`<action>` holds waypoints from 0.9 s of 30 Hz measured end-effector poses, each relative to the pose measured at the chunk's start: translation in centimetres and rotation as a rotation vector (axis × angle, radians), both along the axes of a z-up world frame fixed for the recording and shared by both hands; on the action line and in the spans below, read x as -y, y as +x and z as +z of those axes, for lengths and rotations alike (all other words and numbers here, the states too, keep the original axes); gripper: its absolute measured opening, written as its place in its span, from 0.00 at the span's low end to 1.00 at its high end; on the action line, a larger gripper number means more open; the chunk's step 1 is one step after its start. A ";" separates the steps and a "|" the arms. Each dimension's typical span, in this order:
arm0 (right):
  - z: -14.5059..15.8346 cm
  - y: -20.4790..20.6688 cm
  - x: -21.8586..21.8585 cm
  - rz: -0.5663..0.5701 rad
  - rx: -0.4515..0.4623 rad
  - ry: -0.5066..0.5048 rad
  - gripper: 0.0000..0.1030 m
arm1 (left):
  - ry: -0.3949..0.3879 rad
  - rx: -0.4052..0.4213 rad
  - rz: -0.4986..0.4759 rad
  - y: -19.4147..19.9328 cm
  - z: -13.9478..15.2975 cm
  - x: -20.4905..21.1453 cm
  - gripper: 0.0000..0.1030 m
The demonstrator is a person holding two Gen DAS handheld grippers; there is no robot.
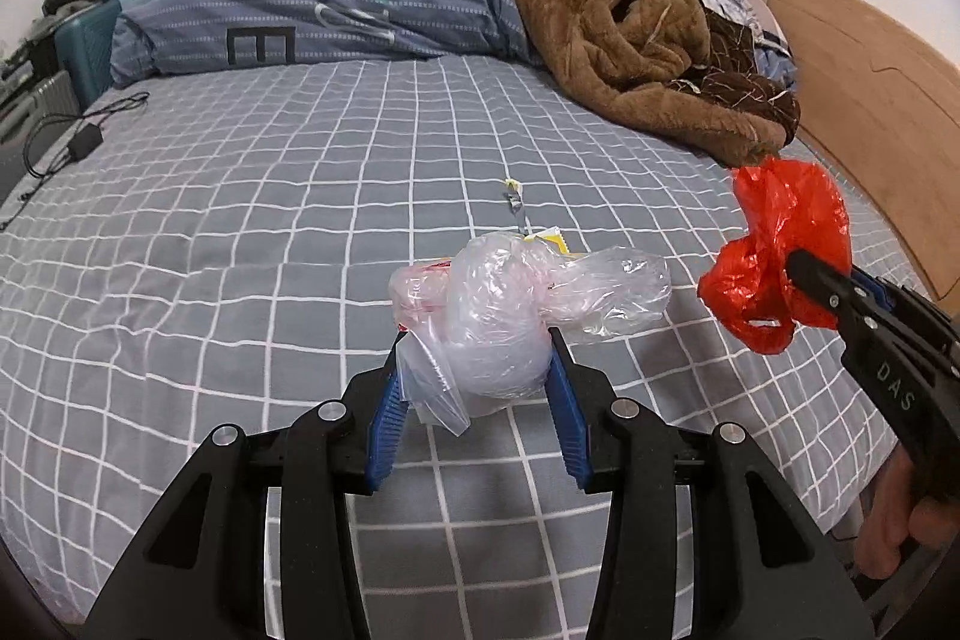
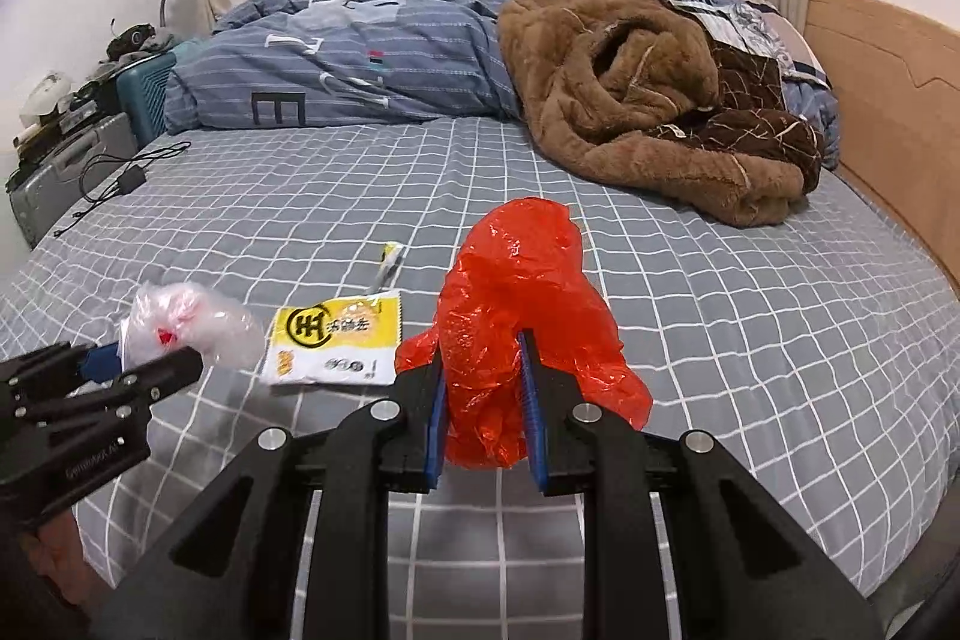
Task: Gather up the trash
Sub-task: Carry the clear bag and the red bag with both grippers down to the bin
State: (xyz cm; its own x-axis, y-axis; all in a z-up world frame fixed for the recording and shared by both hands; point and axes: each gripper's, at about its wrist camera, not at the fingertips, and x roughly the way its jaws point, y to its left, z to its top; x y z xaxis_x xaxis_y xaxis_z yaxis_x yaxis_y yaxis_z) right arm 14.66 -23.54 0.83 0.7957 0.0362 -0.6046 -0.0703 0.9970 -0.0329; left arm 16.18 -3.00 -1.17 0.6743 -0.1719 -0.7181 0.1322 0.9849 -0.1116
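A clear plastic bag (image 1: 498,322) is gripped by the left tool (image 1: 474,370), a red bag (image 2: 510,328) by the right tool (image 2: 483,388); both are angled down over the bed (image 1: 300,220).

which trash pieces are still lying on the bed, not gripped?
The yellow-and-white snack wrapper and the small torn strip beyond it. The clear bag and red bag are each clamped in a gripper.

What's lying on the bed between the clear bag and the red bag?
A yellow snack wrapper lies flat on the sheet between the clear bag and the red bag. The right wrist view shows it best.
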 end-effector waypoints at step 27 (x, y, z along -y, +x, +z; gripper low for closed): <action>1.2 -9.6 -2.4 0.030 -0.011 0.036 0.19 | 0.018 0.021 0.008 -9.8 2.9 -3.5 0.41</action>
State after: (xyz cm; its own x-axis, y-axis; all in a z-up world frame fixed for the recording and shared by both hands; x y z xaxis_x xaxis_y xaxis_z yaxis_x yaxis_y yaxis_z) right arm 5.05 -21.15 2.03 0.7872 0.0815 -0.6112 -0.1002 0.9950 0.0037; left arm 6.37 0.49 1.70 0.6909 -0.1537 -0.7065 0.1265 0.9878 -0.0912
